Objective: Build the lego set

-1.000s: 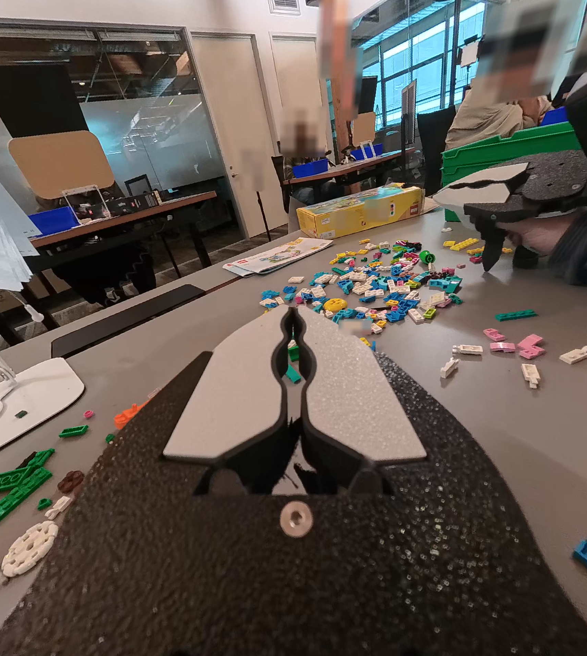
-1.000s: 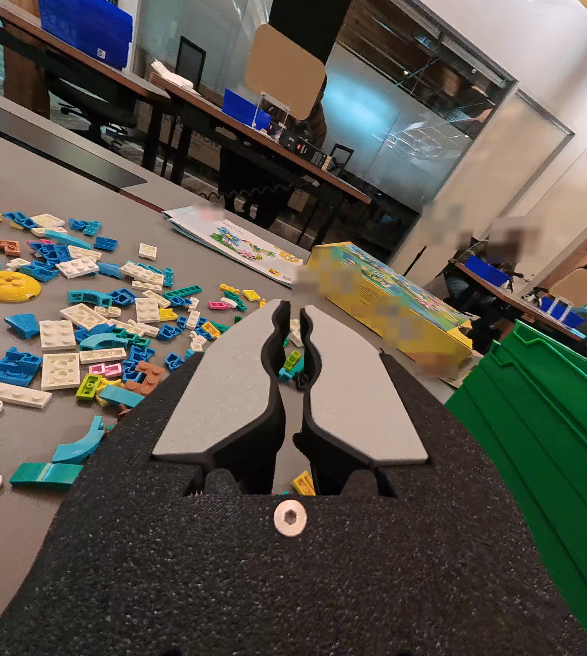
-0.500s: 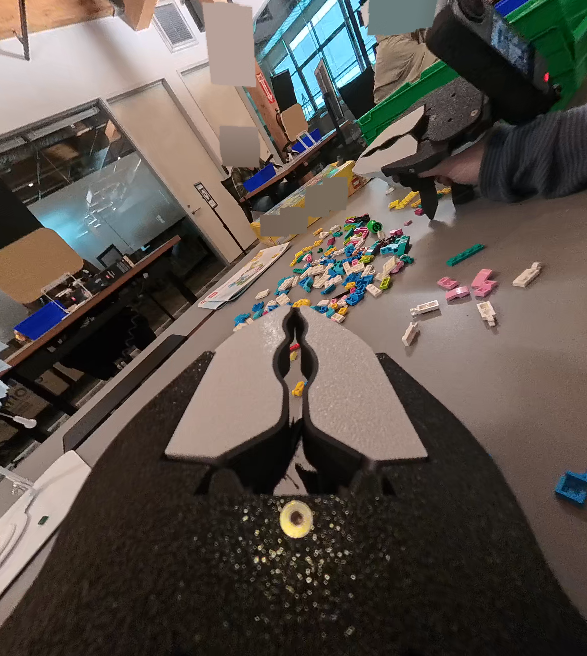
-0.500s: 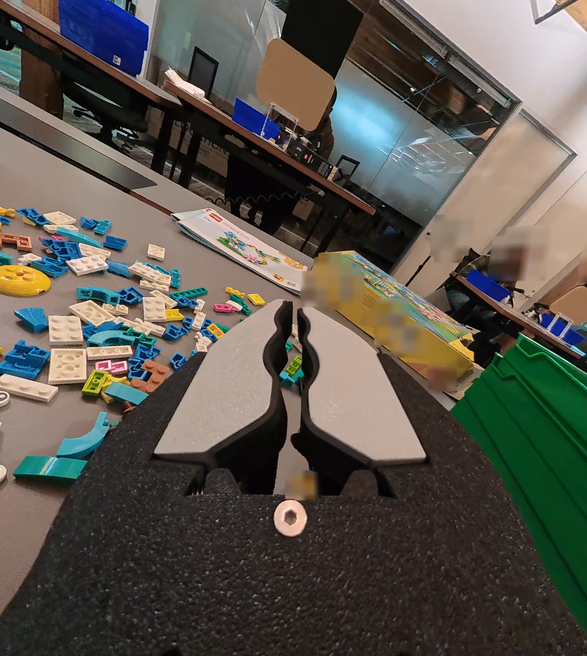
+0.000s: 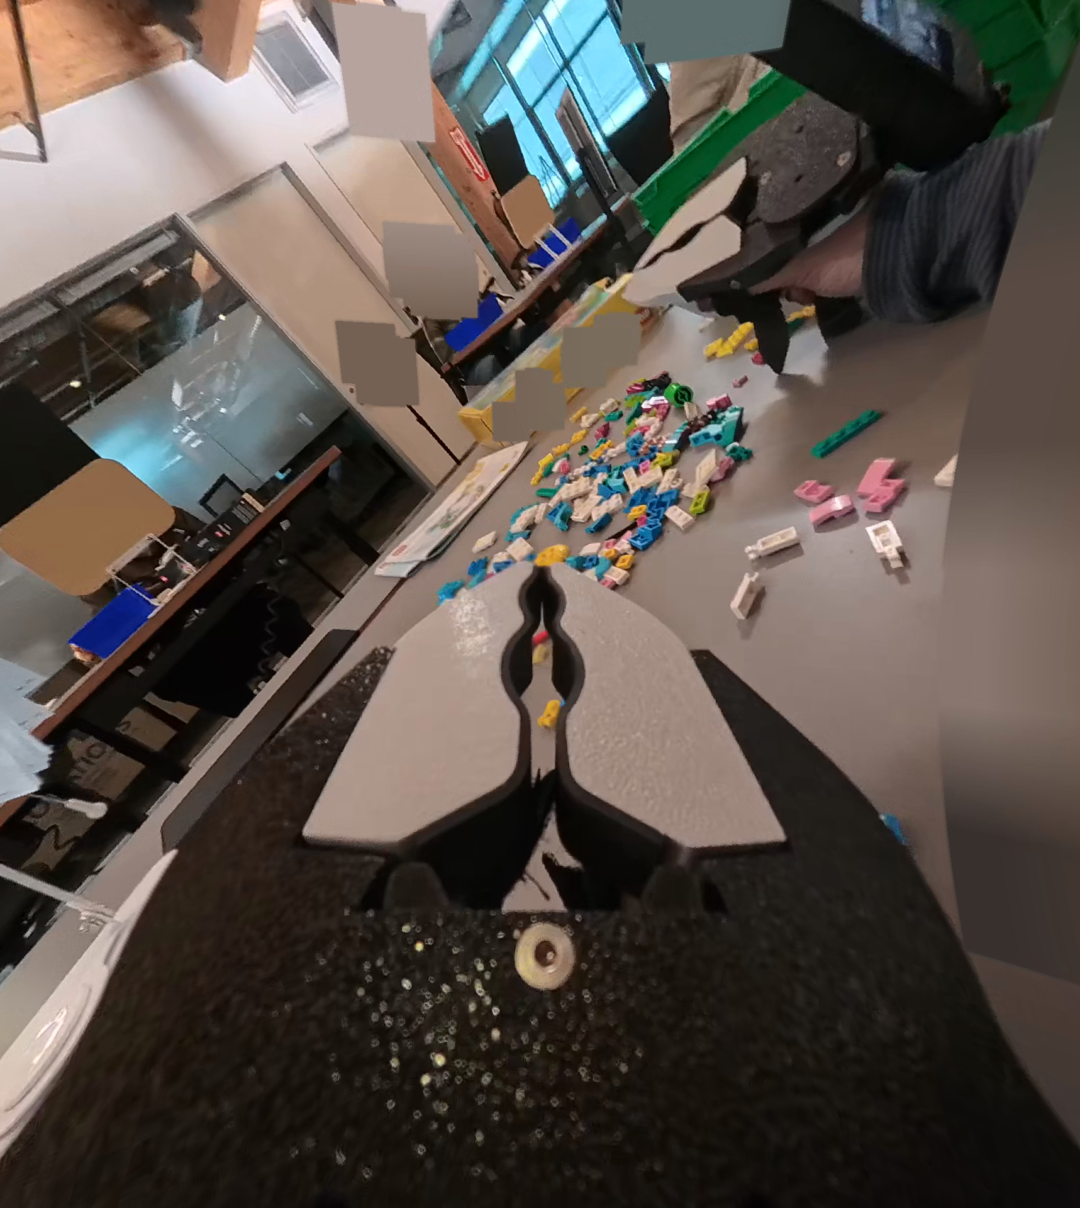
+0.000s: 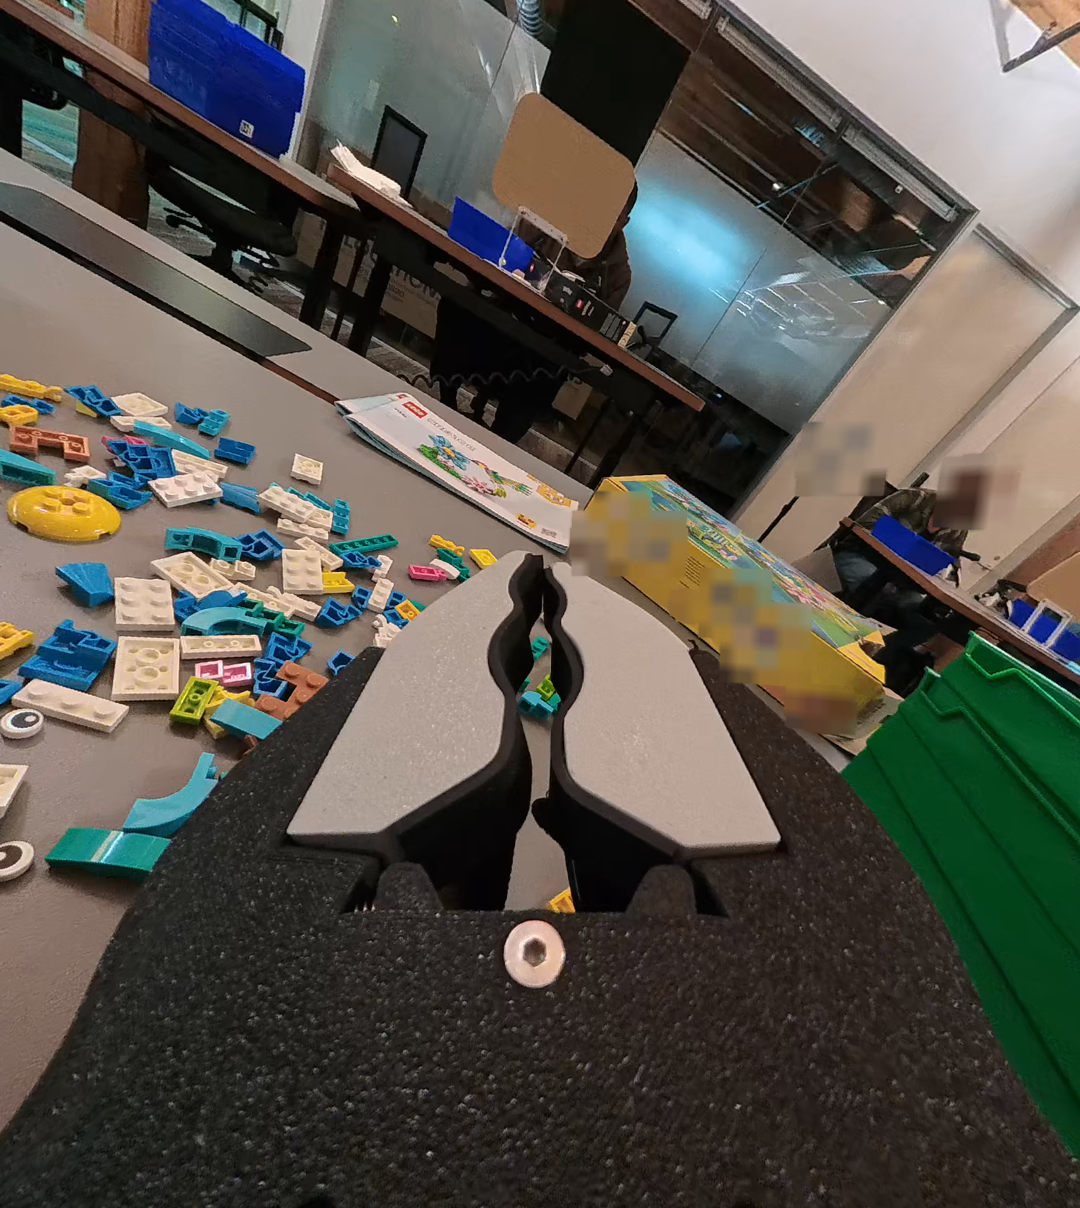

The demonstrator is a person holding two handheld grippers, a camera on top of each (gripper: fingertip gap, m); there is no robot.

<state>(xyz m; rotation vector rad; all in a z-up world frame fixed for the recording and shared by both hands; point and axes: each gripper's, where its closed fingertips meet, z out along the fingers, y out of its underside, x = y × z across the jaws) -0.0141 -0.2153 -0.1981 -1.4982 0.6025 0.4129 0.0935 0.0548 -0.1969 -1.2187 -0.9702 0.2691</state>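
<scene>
I hold two hand-held grippers over a grey desk [image 5: 851,686]. My left hand-held gripper [image 5: 542,575] has its grey fingers pressed together at the tips, with nothing between them; its view is tilted, so the desk slopes. Beyond its tips lies the scatter of loose lego pieces [image 5: 628,484], mostly blue, white, teal and yellow. A few pink pieces [image 5: 851,493] and white pieces [image 5: 772,541] lie apart from the pile, to its right, and a green strip [image 5: 847,433] sits farther back.

My right hand-held gripper [image 6: 540,567] is also closed at the tips and carries nothing. It shows in the left view too, held above the far side of the pile. In its own view the lego pieces [image 6: 151,588] spread to the left, including a yellow dish [image 6: 63,513]. An instruction booklet [image 6: 458,474] lies ahead, the yellow box [image 6: 753,601] is just right of it, and a green bin [image 6: 1014,850] stands at the right edge.
</scene>
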